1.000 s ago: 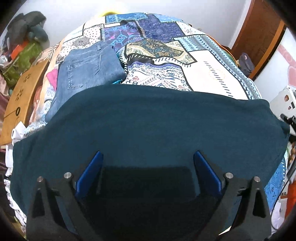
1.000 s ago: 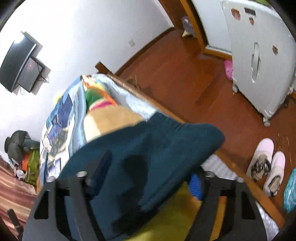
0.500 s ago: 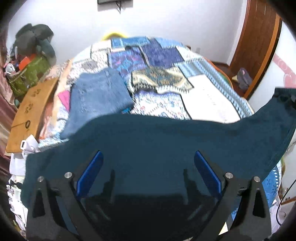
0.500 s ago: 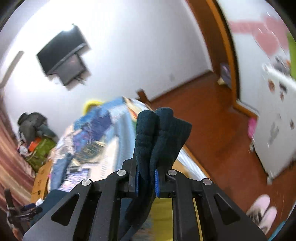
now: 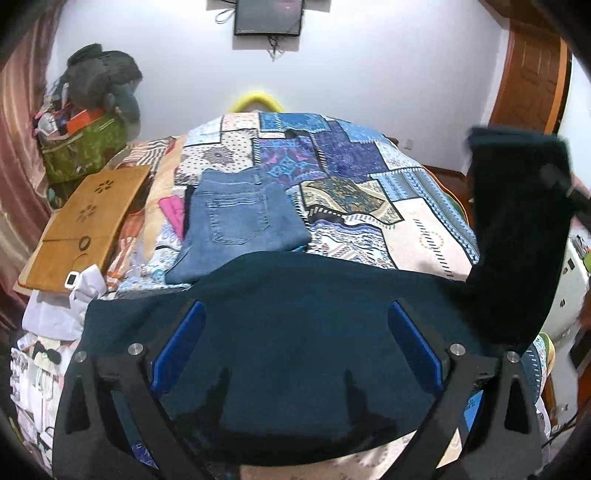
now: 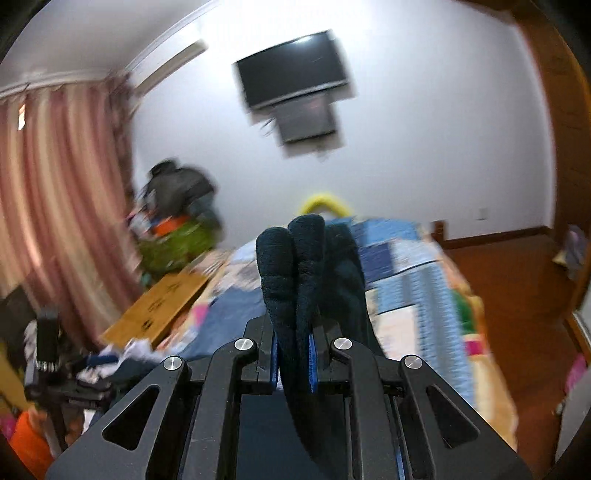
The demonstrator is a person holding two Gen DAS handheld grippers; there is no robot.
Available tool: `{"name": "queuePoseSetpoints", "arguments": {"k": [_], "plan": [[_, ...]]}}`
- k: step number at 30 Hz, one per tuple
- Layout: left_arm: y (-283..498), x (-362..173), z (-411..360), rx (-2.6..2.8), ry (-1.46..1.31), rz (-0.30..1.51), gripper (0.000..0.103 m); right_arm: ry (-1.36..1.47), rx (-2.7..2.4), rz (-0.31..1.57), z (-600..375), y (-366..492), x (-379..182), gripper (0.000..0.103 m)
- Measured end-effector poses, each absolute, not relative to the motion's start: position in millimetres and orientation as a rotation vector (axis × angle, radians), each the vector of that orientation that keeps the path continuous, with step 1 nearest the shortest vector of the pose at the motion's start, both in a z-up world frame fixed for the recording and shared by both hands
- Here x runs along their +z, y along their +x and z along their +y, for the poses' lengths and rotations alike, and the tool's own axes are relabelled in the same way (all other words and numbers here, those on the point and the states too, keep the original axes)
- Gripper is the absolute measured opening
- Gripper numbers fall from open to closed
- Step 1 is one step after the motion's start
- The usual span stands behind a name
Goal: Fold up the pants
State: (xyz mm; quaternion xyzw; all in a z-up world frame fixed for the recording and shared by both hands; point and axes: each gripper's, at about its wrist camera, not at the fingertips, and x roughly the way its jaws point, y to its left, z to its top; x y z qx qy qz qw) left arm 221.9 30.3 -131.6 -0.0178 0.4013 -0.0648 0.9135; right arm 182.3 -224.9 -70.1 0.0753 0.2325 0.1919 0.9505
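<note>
Dark teal pants (image 5: 295, 314) lie across the near edge of the bed. My left gripper (image 5: 295, 347) is open over them, its blue pads wide apart. At the right, one end of the pants (image 5: 517, 229) is lifted high off the bed, with my right gripper (image 5: 565, 184) partly seen at its top. In the right wrist view my right gripper (image 6: 293, 354) is shut on a bunched fold of the teal pants (image 6: 291, 258), which sticks up between the pads.
A patchwork quilt (image 5: 369, 177) covers the bed. Folded blue jeans (image 5: 236, 221) lie on it beyond the teal pants. A wooden board (image 5: 85, 225) and a clutter of clothes sit at the left. A TV (image 5: 267, 16) hangs on the far wall.
My right gripper shut on the pants' right end and lifted it up, swinging toward the bed. The left gripper stayed open and tilted upward, showing more of the room.
</note>
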Motion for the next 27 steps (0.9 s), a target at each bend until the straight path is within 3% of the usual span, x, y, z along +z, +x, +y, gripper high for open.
{"name": "queuePoseSetpoints", "arguments": {"k": [12,16,20,27], "plan": [[211.5,-140.7,52.3,-0.108,-0.078,0.859,0.100,-0.023,0.636,0.882,-125.7,165.7,-188.7,0.011],[211.0,-140.8,43.7,-0.128,-0.069,0.865,0.100,-0.053,0.629,0.922,-119.5,154.8,-195.0,0.020],[212.2,-140.7,28.9,-0.166,-0.040,0.875,0.100,0.023,0.650,0.965,-132.9,151.6,-184.3,0.046],[226.7,-160.8,-4.5,-0.274,-0.032,0.976,0.100,0.079,0.509,0.856,-197.7,147.4,-153.5,0.057]]}}
